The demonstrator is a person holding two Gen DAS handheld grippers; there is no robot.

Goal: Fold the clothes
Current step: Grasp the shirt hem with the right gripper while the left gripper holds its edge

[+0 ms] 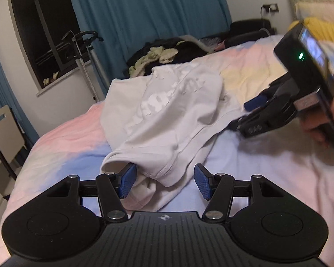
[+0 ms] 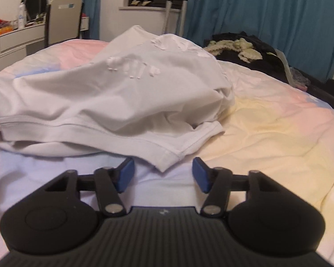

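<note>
A white T-shirt (image 1: 167,111) with raised white lettering lies crumpled on the pastel bedspread (image 1: 256,166). My left gripper (image 1: 164,179) is open, and a hem corner of the shirt lies between its blue pads. The right gripper (image 1: 251,111) shows at the right of the left wrist view, at the shirt's other edge. In the right wrist view the shirt (image 2: 113,98) fills the middle. My right gripper (image 2: 163,172) is open, with a hemmed corner of the shirt just in front of its pads, over the bedspread (image 2: 267,133).
A pile of dark and pale green clothes (image 1: 164,54) lies at the far side of the bed, also in the right wrist view (image 2: 240,49). Blue curtains (image 1: 144,11) hang behind. A garment steamer (image 1: 84,51) stands by the window. A chair and desk (image 2: 62,20) stand at far left.
</note>
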